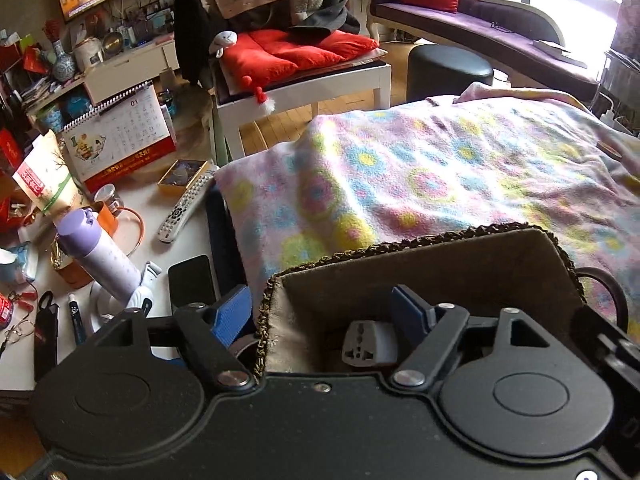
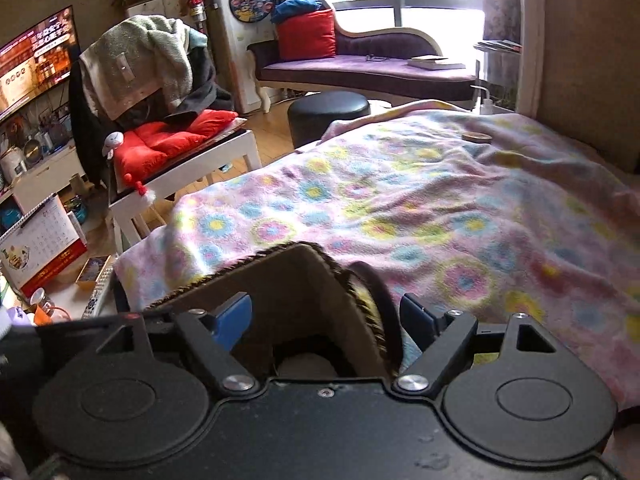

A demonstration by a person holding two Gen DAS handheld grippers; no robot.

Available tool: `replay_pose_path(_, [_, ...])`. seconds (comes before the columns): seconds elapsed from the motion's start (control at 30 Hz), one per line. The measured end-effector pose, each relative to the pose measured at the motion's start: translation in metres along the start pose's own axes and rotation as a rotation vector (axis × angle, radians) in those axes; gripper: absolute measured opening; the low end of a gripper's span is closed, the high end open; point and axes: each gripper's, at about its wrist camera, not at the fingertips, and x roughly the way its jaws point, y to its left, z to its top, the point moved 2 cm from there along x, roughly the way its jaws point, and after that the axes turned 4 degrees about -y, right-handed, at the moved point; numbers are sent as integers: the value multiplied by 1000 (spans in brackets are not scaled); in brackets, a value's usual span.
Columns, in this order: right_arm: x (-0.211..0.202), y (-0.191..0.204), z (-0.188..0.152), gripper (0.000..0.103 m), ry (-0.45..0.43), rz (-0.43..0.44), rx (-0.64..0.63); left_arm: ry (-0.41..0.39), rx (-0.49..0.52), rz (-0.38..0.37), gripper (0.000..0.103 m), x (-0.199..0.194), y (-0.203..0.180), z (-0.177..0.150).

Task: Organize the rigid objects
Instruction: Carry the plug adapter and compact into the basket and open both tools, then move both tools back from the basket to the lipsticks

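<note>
A brown basket (image 1: 440,264) with a braided rim stands on the floral blanket, right below both grippers. Inside it lies a grey and white plug adapter (image 1: 368,344). My left gripper (image 1: 320,310) is open. Its left blue pad is outside the basket's left wall, and its right pad is inside, next to the adapter without pressing on it. In the right wrist view, the basket (image 2: 280,276) shows its right wall and dark handle (image 2: 380,292). My right gripper (image 2: 325,318) is open and straddles that wall. A pale round thing (image 2: 306,364) lies low in the basket, mostly hidden.
A white table to the left carries a lilac bottle (image 1: 100,256), a remote (image 1: 184,208), a dark phone (image 1: 192,280) and a desk calendar (image 1: 120,132). Beyond stand a white chair with a red cushion (image 1: 296,52) and a black stool (image 1: 448,68). A small round disc (image 2: 476,137) rests on the blanket.
</note>
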Motion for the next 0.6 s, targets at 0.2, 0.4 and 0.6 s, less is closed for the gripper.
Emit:
replay_pose_path(0.2, [-19,-21,-6,81,-50,-50,14,-35,21,-10,77,-8,-4,1])
replay_pose_path(0.4, [-37,-53,-17,84,-93,-124,41,-75,49,-42,80,-19,-13,-1])
replay_pose_path(0.6, [-55,-100,-50,90,-133,-269,54,-142,128,-136,86,-41,-36,-8])
